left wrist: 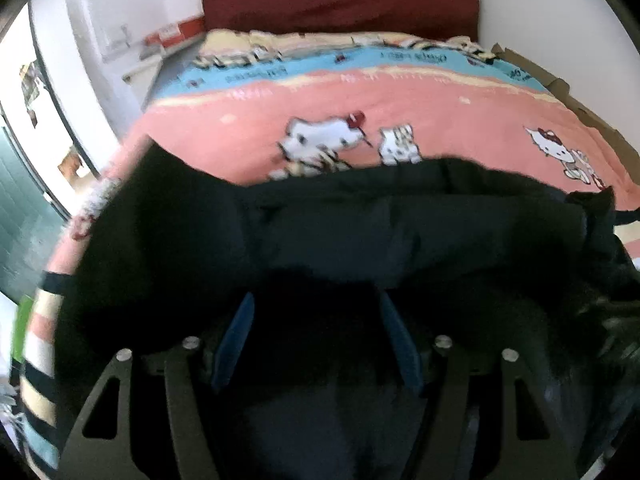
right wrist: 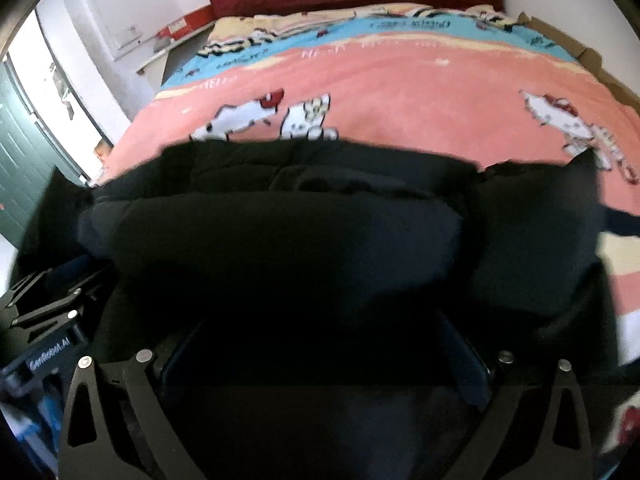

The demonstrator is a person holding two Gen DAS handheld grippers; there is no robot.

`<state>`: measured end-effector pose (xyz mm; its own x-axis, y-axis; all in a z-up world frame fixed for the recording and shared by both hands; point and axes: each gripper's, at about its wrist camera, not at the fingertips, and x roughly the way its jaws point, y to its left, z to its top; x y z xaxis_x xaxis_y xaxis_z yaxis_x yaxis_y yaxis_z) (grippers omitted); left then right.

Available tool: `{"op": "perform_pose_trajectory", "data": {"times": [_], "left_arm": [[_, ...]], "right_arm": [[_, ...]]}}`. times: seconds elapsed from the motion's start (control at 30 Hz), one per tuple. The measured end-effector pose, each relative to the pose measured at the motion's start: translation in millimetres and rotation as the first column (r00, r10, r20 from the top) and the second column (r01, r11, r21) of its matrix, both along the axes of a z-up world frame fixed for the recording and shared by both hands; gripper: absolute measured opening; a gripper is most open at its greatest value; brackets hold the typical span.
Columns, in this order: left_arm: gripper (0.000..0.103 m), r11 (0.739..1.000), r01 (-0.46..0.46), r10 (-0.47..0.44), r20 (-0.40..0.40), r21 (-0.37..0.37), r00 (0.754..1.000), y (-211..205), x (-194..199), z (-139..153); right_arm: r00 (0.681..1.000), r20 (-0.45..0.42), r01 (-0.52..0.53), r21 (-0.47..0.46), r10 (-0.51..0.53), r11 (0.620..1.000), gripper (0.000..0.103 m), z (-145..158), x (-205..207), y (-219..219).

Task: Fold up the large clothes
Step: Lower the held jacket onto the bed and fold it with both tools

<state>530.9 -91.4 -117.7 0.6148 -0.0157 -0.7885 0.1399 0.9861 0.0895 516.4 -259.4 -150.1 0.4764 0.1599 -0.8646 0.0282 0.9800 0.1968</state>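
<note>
Gripping bunched black cloth between its blue pads, the left gripper (left wrist: 316, 340) looks clamped on the coat (left wrist: 360, 232); the right gripper (right wrist: 324, 356) seems likewise, though darkness hides it. Lift both evenly over the bed (left wrist: 400, 112), keeping the edge taut.

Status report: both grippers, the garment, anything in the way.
Left gripper and right gripper: jaws apart, black garment bunched between, grip unclear. Garment on the pink blanket. Nothing in the way.
</note>
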Motion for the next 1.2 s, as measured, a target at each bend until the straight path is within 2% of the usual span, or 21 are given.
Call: {"op": "perform_pose_trajectory", "data": {"times": [0.1, 0.17, 0.23, 0.3, 0.43, 0.63, 1.2], "left_arm": [[0.064, 1.000, -0.027, 0.027, 0.051, -0.014, 0.998, 26, -19, 18], [0.064, 0.997, -0.067, 0.069, 0.070, -0.031, 0.995, 48, -30, 18], [0.064, 0.995, -0.090, 0.092, 0.064, -0.047, 0.994, 63, -35, 8], [0.064, 0.995, -0.087, 0.089, 0.050, -0.051, 0.995, 70, -36, -6], [0.067, 0.997, -0.074, 0.077, 0.082, -0.038, 0.994, 67, -43, -25], [0.067, 0.996, -0.087, 0.090, 0.135, -0.033, 0.987, 60, -48, -36], [0.067, 0.992, -0.094, 0.110, 0.197, -0.088, 0.974, 61, -57, -50]], "right_arm": [[0.998, 0.058, -0.003, 0.000, 0.003, 1.000, 0.101, 25, -21, -14], [0.997, 0.077, -0.009, -0.004, 0.010, 1.000, 0.101, 31, -36, -24], [0.997, 0.072, -0.026, -0.014, 0.027, 1.000, 0.101, 26, -49, -30], [0.998, 0.049, -0.043, -0.008, 0.043, 0.999, 0.101, 8, -58, -35], [0.998, 0.052, -0.033, 0.034, 0.031, 0.999, 0.101, -18, -63, -42], [0.999, 0.043, -0.031, 0.080, 0.028, 0.996, 0.101, -34, -58, -47], [0.996, 0.092, -0.032, 0.136, 0.019, 0.990, 0.102, -50, -64, -54]]}}
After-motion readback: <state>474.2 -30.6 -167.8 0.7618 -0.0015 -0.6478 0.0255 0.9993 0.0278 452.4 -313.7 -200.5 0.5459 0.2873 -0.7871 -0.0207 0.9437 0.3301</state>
